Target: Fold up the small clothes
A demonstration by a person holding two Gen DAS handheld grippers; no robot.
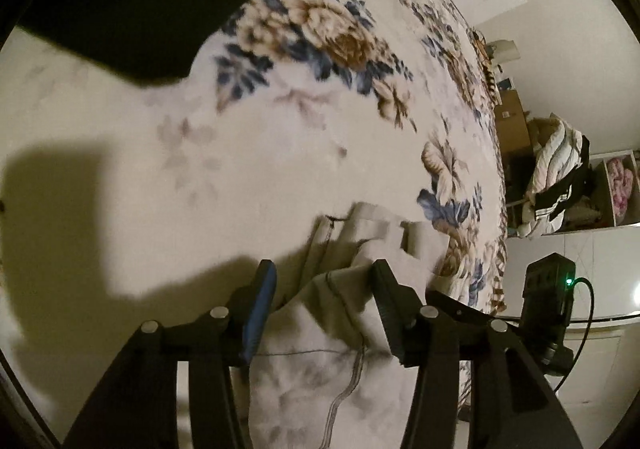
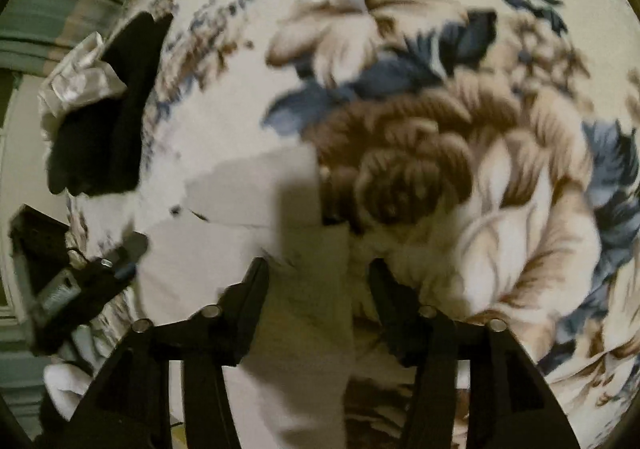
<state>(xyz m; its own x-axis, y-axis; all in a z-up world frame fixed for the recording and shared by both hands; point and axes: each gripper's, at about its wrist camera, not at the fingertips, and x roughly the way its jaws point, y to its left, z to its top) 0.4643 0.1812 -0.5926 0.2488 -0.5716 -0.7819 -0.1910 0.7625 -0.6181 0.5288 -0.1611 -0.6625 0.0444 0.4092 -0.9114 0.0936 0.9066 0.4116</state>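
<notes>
**Left wrist view.** The jaws of the left gripper (image 1: 322, 289) are spread. A bunched part of the pale grey garment (image 1: 360, 249) lies between them, and neither pad presses on it. One pad is faced in blue. The garment lies crumpled on the bed (image 1: 160, 177), which is covered by a cream blanket printed with brown and blue flowers. It sits close to the edge of the bed that borders the tiled floor (image 1: 540, 249). A dark cloth (image 1: 140, 9) lies well apart from it, toward the far side of the bed. A black device with a green light (image 1: 548, 309) hangs just beyond the bed's near edge.

**Right wrist view.** The picture is blurred. The jaws of the right gripper (image 2: 316, 281) stand apart. A strip of the pale grey garment (image 2: 248, 193) runs up between them, nearer one finger, with no visible pinch. The rest of the garment spreads flat on the blanket ahead, beside a large brown flower. At the bed's edge lie a dark cloth (image 2: 104, 129) and a shiny white cloth (image 2: 76, 85), which touch each other.
</notes>
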